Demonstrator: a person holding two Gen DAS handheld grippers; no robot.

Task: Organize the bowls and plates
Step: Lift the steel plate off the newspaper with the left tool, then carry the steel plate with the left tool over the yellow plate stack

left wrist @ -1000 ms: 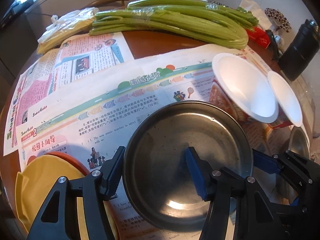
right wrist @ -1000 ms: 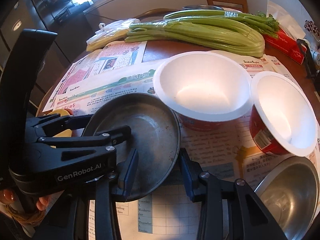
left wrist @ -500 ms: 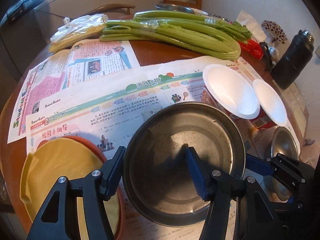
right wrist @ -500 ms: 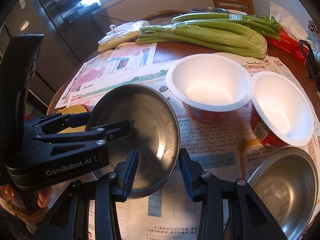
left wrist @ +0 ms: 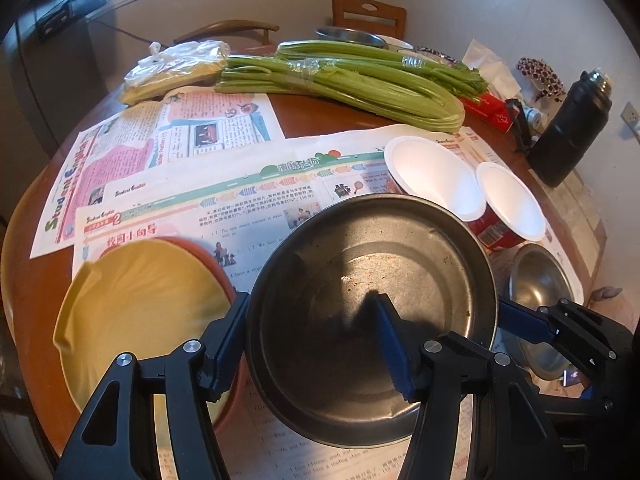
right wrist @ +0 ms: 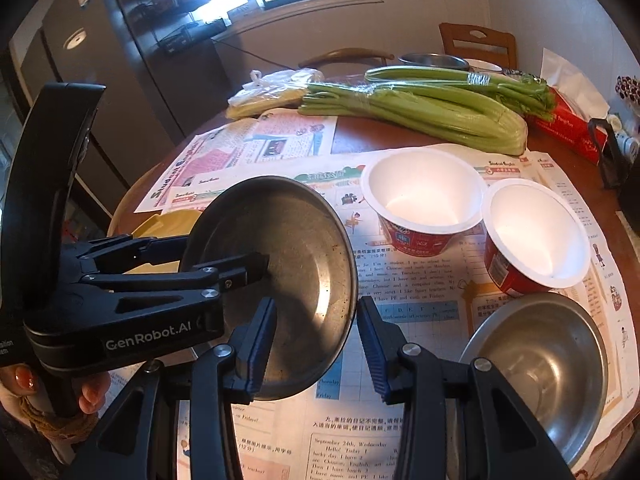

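Note:
A round steel plate [left wrist: 372,280] [right wrist: 288,248] hangs tilted just above the newspaper, held from both sides. My left gripper [left wrist: 308,320] is shut on its left rim, one finger outside and one inside the dish. My right gripper [right wrist: 318,312] is shut on its right rim in the same way. To the left lies a yellow plate [left wrist: 140,300] stacked on an orange one. Two white foam bowls [right wrist: 424,188] [right wrist: 536,232] with red sides stand to the right. A small steel bowl [right wrist: 540,364] sits near the right front edge.
Newspapers [left wrist: 224,184] cover the round wooden table. At the back lie celery stalks [left wrist: 348,80] and a plastic bag [left wrist: 176,68]. A black flask [left wrist: 572,132] and a red tissue box [right wrist: 568,128] stand at the right. A person's hand [right wrist: 88,396] grips the left tool.
Both grippers have risen and pulled back with the steel plate between them. The plate has come up off the newspaper, and more of the yellow plate and the table shows.

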